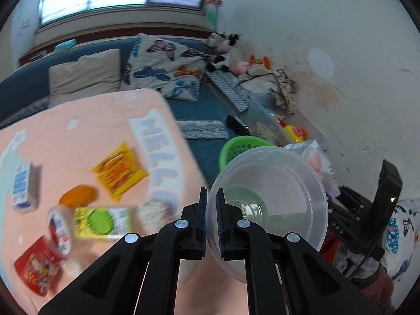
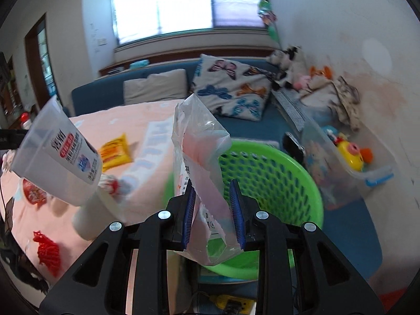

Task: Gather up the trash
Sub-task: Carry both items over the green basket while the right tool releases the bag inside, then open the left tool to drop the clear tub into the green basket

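My left gripper (image 1: 211, 220) is shut on the rim of a clear plastic cup (image 1: 270, 210), held in the air beside the pink table (image 1: 86, 136). The same cup (image 2: 57, 155) shows at the left of the right wrist view. My right gripper (image 2: 214, 210) holds a clear and pink plastic wrapper (image 2: 203, 173) between its fingers, just above the near rim of the green mesh basket (image 2: 275, 183). The basket (image 1: 236, 148) also shows behind the cup. Trash lies on the table: a yellow snack packet (image 1: 119, 170), a green-and-yellow carton (image 1: 102, 221), a red packet (image 1: 36, 265) and a white-and-blue carton (image 1: 22, 186).
A blue sofa (image 2: 252, 128) with a butterfly pillow (image 2: 233, 89) and plush toys stands behind. A clear storage box (image 2: 349, 157) with toys sits to the right of the basket. A red net (image 2: 48, 254) and a white cup (image 2: 92, 218) lie on the table's near side.
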### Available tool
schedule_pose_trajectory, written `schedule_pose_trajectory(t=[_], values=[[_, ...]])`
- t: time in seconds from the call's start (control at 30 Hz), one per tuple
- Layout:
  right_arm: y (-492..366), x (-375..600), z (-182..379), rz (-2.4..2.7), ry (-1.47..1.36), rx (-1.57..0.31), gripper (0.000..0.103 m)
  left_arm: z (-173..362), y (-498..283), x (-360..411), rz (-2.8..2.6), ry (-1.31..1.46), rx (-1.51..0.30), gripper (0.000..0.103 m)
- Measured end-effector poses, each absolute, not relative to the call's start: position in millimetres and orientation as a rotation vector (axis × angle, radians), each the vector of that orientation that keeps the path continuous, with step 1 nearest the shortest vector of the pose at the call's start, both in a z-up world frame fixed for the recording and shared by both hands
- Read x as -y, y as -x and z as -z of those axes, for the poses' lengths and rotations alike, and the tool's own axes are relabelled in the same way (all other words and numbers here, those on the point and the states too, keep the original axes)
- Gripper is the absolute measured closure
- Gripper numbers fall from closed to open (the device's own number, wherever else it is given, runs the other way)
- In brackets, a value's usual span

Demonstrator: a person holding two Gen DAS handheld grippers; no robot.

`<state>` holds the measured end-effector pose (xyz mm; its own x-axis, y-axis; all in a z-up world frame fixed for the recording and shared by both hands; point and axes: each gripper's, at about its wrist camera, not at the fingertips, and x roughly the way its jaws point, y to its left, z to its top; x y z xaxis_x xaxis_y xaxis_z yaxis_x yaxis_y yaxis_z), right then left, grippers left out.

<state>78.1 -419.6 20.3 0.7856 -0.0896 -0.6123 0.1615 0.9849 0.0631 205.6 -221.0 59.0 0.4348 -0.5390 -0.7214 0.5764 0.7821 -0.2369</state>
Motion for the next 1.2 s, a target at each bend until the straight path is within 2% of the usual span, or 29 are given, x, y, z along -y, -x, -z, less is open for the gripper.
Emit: schedule_pose_trajectory(t=[0.17,0.27,0.4,0.67,0.83,0.9,0.97,1.13,1.2], values=[[-77,439,-5,0.167,-0.146,-0.677,0.071,-56,-212,261,0.746,-0.054,-0.897,0.096],[-76,446,0,0.188,-0.149,-0.678,0.057,-53,-216,284,0.763,-0.070,-0.901,0.096],[-74,451,4,0.210,-0.156,-0.677,0.045,-47,-222,305,0.776,-0.080,-0.912,0.096],[-65,462,7,0.237,-0.183,-0.672,0.034,-24,-237,335,0.764,-0.110,-0.951,0.096],[-56,461,5,0.238,-0.195,-0.654,0.023,-8,-241,348,0.748,-0.136,-0.976,0.095],[-52,458,4,0.257,-0.190,-0.637,0.015,-1,-242,353,0.749,-0.145,-0.984,0.093],[-50,457,3,0.265,-0.186,-0.628,0.012,5,-242,356,0.743,-0.157,-0.989,0.091],[-46,457,5,0.260,-0.208,-0.624,0.012,9,-243,359,0.744,-0.156,-0.989,0.091],[-45,458,5,0.263,-0.220,-0.618,0.012,9,-243,359,0.746,-0.160,-0.989,0.087]])
